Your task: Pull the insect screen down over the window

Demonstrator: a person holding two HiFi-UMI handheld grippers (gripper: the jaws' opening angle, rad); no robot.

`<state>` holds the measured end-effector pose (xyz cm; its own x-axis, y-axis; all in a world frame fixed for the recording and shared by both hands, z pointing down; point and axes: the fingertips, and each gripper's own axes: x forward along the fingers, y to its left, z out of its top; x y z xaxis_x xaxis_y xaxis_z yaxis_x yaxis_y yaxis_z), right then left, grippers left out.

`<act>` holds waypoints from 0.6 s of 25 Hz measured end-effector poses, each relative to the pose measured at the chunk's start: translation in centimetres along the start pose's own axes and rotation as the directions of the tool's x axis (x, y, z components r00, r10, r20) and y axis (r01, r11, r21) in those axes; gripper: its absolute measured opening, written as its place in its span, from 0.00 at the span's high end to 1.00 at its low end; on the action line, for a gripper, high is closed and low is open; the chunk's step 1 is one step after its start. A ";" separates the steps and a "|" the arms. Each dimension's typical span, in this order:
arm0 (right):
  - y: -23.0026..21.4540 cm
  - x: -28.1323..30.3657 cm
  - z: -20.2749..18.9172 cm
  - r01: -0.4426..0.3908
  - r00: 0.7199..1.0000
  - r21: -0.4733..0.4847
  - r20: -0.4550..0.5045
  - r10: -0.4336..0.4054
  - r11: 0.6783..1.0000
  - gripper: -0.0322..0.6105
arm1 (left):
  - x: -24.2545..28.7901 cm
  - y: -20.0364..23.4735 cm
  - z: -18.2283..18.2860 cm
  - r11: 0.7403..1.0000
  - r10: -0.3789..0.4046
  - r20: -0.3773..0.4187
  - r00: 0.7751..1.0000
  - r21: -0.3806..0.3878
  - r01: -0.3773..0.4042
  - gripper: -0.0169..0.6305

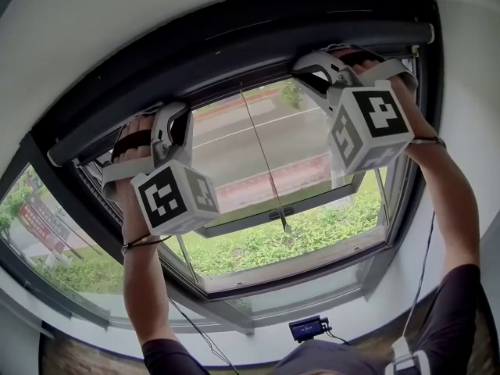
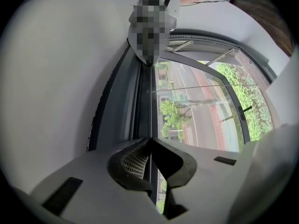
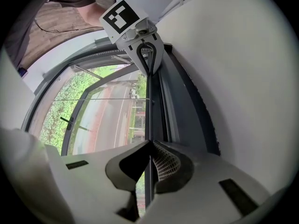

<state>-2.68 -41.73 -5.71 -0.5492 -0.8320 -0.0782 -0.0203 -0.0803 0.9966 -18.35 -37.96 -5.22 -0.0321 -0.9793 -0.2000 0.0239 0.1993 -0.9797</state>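
Left hand-held gripper [image 2: 149,141] & right one [image 3: 149,143] are both clamped on the screen bar [image 2: 148,106] at the window [image 1: 258,147] top; an uneven pull could jam it, or pads may slip.

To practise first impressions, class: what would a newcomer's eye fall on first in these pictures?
The left marker cube and right marker cube loom in the foreground, held high at the window top. There the left tongs and right tongs each pinch the thin dark screen bar. Outside lie a road and greenery.
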 end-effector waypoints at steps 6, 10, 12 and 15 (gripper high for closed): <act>0.7 0.0 0.1 -0.050 0.999 0.006 -0.011 0.050 0.999 0.91 | -0.2 -0.6 0.0 0.997 -0.055 0.019 0.998 -0.049 0.056 0.94; 2.6 -0.4 0.1 -0.121 0.993 0.017 -0.006 0.121 0.992 0.91 | -0.7 -2.3 0.2 0.990 -0.125 0.036 0.992 -0.064 0.127 0.94; 3.2 -0.7 0.1 -0.145 0.989 0.013 -0.008 0.145 0.989 0.91 | -1.1 -2.7 0.3 0.988 -0.138 0.044 0.989 -0.062 0.141 0.94; 4.8 -1.1 0.2 -0.191 0.981 0.012 -0.014 0.192 0.981 0.91 | -1.7 -4.2 0.4 0.983 -0.169 0.053 0.984 -0.064 0.173 0.94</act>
<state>-2.33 -41.06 -0.83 -0.5311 -0.8397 0.1138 0.0749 0.0872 0.9934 -17.98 -37.15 -0.76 0.0172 -0.9994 -0.0300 -0.0464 0.0292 -0.9985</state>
